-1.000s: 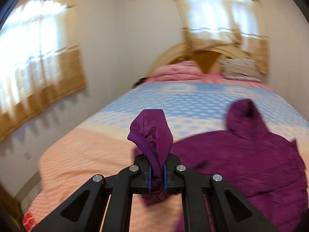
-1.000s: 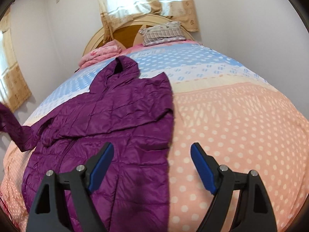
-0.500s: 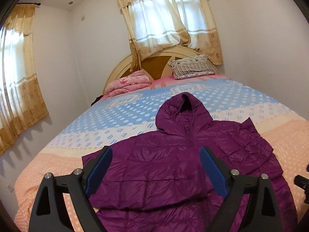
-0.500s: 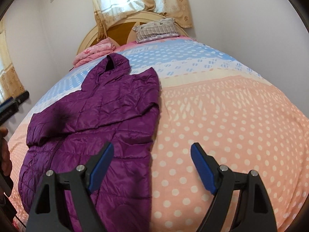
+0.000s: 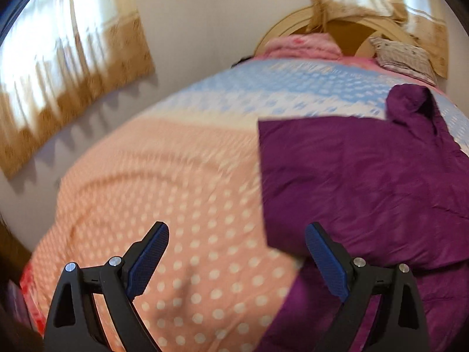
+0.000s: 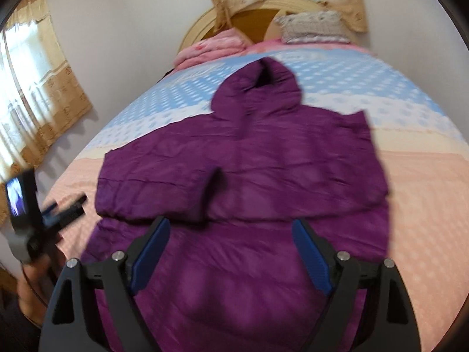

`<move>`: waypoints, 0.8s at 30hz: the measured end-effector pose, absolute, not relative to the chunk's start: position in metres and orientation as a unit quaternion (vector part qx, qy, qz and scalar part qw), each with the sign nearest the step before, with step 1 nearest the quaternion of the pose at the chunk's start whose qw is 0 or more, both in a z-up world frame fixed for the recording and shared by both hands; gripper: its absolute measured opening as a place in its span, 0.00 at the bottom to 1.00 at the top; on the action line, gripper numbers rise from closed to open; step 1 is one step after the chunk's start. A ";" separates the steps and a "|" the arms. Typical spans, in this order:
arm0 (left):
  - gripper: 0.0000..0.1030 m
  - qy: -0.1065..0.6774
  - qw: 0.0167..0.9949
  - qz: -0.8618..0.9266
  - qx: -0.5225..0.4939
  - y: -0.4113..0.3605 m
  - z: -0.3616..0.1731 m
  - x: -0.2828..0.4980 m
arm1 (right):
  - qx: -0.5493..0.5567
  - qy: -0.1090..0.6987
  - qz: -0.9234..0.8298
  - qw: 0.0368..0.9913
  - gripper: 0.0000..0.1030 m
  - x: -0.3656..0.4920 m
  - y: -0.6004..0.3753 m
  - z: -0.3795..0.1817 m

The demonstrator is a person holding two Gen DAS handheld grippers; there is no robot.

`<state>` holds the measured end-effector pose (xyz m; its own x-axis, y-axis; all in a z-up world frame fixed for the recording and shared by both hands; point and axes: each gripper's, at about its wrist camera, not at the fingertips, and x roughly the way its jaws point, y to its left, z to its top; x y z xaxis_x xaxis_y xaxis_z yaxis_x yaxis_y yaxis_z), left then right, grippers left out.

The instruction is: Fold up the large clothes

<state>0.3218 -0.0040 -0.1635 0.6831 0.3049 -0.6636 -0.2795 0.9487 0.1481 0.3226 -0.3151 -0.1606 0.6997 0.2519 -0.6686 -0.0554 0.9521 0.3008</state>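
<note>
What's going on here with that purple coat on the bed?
A person is folding a purple hooded jacket laid out on a bed, using a hand-held gripper in each hand. One sleeve already lies folded across its front. The left gripper has open, empty jaws over the bedspread beside the jacket. The right gripper hovers above the jacket's lower part, its jaws opening a little wider with nothing between them.

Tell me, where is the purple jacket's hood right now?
In the right wrist view the hood lies at the jacket's far end, on the blue spotted part of the bedspread, pointing toward the pink blanket and pillow.
</note>
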 end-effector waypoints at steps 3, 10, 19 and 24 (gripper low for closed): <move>0.92 0.376 0.912 0.164 0.010 0.005 -0.177 0.323 | 0.146 0.402 0.087 0.900 0.85 0.350 -0.303 -0.171; 0.92 0.389 0.907 0.161 0.006 0.010 -0.190 0.328 | 0.136 0.441 0.110 0.880 0.22 0.377 -0.275 -0.197; 0.92 0.403 0.898 0.177 0.007 0.016 -0.194 0.333 | 0.107 0.335 0.080 0.933 0.09 0.332 -0.306 -0.140; 0.92 0.405 0.896 0.181 0.015 0.015 -0.196 0.333 | 0.123 0.293 0.050 0.947 0.09 0.298 -0.347 -0.122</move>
